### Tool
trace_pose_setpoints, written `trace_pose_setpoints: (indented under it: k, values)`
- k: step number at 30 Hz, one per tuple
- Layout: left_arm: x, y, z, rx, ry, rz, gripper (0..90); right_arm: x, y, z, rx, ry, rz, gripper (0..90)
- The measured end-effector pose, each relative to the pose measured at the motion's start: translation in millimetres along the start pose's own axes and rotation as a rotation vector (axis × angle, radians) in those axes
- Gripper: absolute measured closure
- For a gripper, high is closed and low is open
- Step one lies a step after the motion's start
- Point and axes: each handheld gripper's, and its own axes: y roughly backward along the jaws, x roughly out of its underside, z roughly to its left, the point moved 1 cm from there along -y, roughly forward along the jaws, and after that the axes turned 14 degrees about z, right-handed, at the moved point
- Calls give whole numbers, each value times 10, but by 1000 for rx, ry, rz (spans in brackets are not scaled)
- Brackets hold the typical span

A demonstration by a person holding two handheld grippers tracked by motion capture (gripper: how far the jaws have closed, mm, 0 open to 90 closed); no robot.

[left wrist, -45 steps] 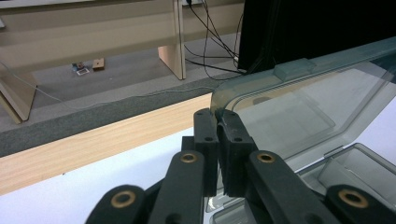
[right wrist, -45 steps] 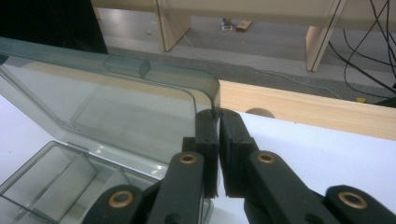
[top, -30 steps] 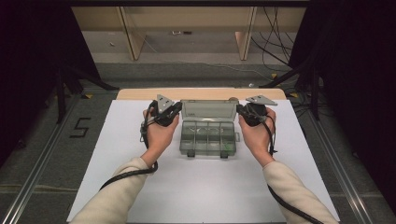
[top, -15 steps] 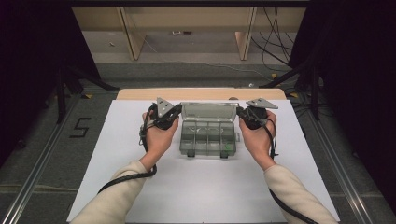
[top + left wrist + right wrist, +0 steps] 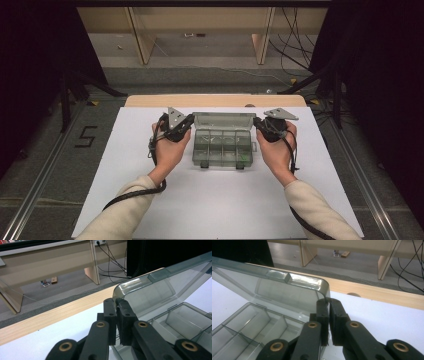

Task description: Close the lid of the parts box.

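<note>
Between your two hands, mid-table, sits the clear organizer box point(image 5: 222, 149), its lid point(image 5: 223, 120) raised at the far side, long axis running left to right. Your left gripper point(image 5: 116, 302) is clenched on the lid's left edge, your right gripper point(image 5: 328, 301) on its right edge. Nothing on the white table point(image 5: 225, 205) blocks the lid's swing.

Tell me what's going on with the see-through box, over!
Left gripper shut on lid at its left corner. Right gripper shut on its right corner. Box open, lid raised. Nothing in the way.
</note>
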Motion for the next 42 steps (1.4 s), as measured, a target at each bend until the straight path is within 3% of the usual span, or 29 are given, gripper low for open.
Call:
trace_pose_setpoints:
  k: [8,25,27,42]
  values:
    - [36,23,-21,9,-7,6,860,37,24,12,-19,-2,6,873]
    - [99,65,-47,4,-37,6,858,117,57,28,-1,23,7,873]
    - [107,70,-48,4,-43,7,858,127,59,36,-18,19,4,873]
    - [163,101,-68,-2,-67,10,857,190,81,60,-19,29,10,873]
